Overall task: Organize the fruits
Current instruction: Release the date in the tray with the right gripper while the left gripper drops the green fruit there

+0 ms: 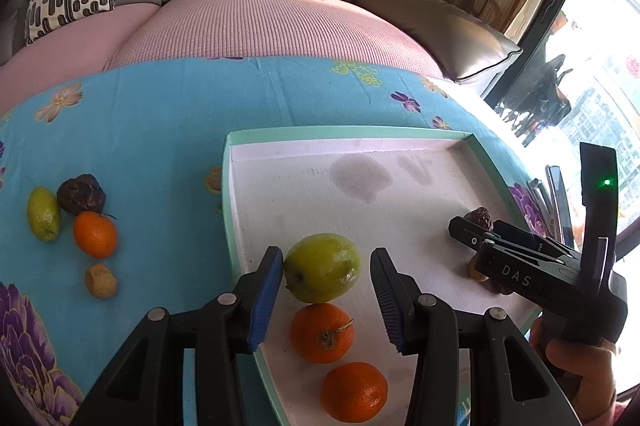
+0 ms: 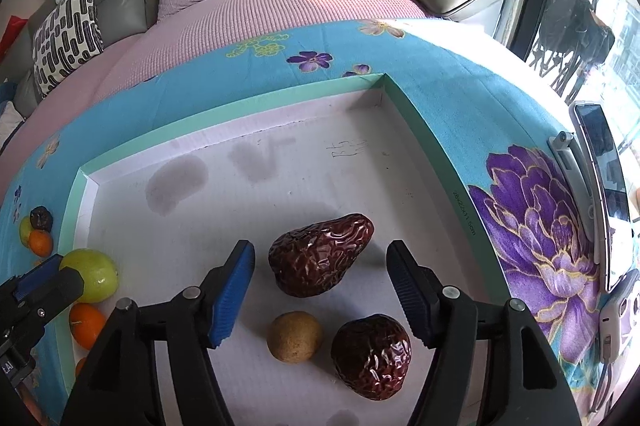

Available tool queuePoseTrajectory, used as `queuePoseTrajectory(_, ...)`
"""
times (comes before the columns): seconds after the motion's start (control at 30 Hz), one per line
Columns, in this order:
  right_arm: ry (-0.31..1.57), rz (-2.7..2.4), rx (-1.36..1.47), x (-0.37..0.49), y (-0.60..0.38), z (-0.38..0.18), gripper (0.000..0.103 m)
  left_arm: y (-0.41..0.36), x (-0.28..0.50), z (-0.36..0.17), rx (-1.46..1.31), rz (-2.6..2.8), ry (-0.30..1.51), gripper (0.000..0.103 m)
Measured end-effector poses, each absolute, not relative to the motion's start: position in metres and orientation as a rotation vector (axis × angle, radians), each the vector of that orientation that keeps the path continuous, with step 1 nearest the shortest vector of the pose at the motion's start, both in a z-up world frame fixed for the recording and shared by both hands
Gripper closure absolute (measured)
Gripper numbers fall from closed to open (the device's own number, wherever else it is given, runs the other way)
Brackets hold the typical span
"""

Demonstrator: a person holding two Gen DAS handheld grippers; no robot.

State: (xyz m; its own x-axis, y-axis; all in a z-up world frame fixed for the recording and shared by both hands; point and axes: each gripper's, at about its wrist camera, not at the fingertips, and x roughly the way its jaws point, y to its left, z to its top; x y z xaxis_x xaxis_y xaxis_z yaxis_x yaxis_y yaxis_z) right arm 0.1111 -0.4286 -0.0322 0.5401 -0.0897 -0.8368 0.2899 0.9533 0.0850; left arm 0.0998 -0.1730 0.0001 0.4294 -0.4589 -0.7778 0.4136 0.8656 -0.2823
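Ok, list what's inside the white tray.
Inside the tray: a green fruit, two oranges, two wrinkled dates and a small tan ball. The near edge is hidden by both grippers.

left wrist view: right gripper [image 1: 464, 232] covers most of a dried date [image 1: 482, 216] and a round tan fruit [image 1: 478, 272] in the tray [image 1: 348, 135]. right wrist view: left gripper [image 2: 48, 276] overlaps the green fruit [image 2: 96, 274]; a lower orange [image 2: 80, 366] shows only as a sliver. phone [image 2: 604, 186] cut by frame edge.
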Motion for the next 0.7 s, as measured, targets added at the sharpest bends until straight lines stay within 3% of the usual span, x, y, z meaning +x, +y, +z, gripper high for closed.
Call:
queuePoseTrajectory(0.07,0.958,-0.232,0.226,0.109,-0.429,-0.029,0.018,-0.169,0.098,0.010,-0.054,-0.543,0.968,0.052)
queuePoseTrajectory(0.13,0.943,-0.224,0.238,0.107,-0.429,-0.027,0.018,-0.164,0.096,0.017,-0.061,-0.524,0.954,0.043)
queuePoseTrajectory(0.27,0.908,-0.226,0.235,0.104,-0.426,-0.020,0.017,-0.148,0.100,0.022,-0.066,-0.456,0.953,0.038)
queuePoseTrajectory(0.43,0.863,-0.231,0.228,0.101,-0.420,-0.012,0.007,-0.127,0.110,0.015,-0.077,-0.344,0.972,0.008)
queuePoseTrajectory(0.7,0.839,-0.209,0.203,0.101,-0.412,-0.011,0.007,-0.112,0.118,0.001,-0.025,-0.208,0.990,0.000)
